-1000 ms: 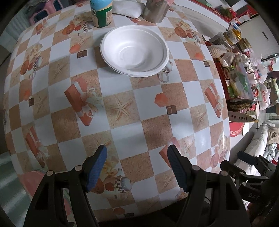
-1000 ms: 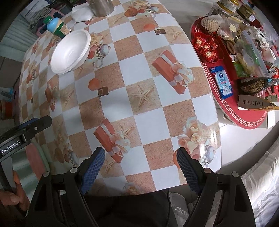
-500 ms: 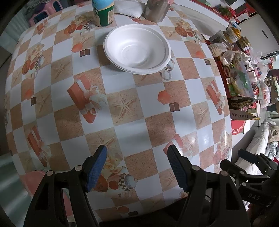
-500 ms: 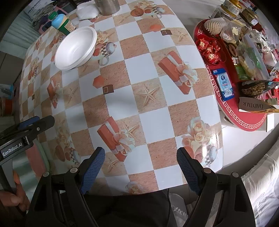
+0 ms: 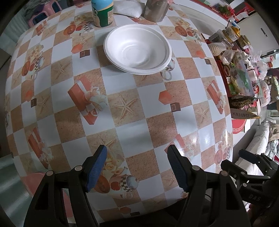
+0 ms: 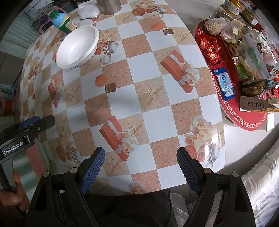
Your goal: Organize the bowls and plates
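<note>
A stack of white foam bowls and plates [image 5: 137, 49] sits on the far half of the table with the checked oilcloth [image 5: 129, 108]; the right wrist view shows the same stack [image 6: 77, 47] at the upper left. My left gripper [image 5: 136, 155] hangs open over the near edge, well short of the stack, with nothing between its blue pads. My right gripper [image 6: 140, 155] is also open and empty above the near right corner of the table. The left gripper's body [image 6: 26, 129] and a hand [image 6: 15, 197] show at the left of the right wrist view.
A bottle with a green label [image 5: 102, 12], a white pouch [image 5: 127, 8] and a metal cup [image 5: 156, 8] stand behind the stack. To the right, a red round table [image 6: 244, 111] is crowded with snacks, jars and bags. A dark-clothed lap [image 6: 129, 209] lies below the table edge.
Both views have slid a little: the stack sits slightly lower and nearer in the left wrist view and more to the right in the right wrist view. Both grippers stay open.
</note>
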A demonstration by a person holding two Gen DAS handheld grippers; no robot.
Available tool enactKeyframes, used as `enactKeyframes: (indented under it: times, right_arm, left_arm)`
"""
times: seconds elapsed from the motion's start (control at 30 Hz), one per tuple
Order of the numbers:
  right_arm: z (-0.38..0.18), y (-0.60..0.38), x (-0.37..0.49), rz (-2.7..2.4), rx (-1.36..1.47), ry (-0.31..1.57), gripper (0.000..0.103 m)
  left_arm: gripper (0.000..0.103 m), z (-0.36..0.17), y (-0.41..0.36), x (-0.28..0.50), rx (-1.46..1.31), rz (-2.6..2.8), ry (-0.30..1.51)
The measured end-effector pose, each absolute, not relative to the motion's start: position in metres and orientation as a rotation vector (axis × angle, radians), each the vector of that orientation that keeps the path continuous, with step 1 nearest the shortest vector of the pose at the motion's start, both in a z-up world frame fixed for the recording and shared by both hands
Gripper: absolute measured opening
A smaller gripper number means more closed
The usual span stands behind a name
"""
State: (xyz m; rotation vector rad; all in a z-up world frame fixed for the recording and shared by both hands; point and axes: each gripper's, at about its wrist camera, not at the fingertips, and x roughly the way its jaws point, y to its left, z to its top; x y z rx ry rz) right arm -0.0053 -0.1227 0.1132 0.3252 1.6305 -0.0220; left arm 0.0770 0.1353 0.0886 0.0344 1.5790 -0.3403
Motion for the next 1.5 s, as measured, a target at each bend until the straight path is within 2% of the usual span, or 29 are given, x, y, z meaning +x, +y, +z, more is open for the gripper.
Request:
enactKeyframes:
  times: [0.83, 1.03, 1.2, 1.5]
  right_arm:
    - [0.108, -0.114, -0.006, 0.007, 0.313, 1.649, 0.085]
    - [0.119, -0.111, 0.0, 0.028, 0.272, 1.6, 0.085]
    - [0.138, -0.108, 0.024, 0.045, 0.244, 1.484, 0.085]
    - [0.146, -0.089, 0.104, 0.107, 0.197, 1.46, 0.085]
  left_arm:
    - [0.075, 0.084, 0.15, 0.073, 0.016, -0.311, 1.59]
    - [0.075, 0.1, 0.16, 0.09, 0.023, -0.274, 1.524]
    - [0.075, 0.111, 0.18, 0.117, 0.023, -0.219, 1.472]
    - [0.075, 0.117, 0.185, 0.156, 0.08, -0.171, 1.418]
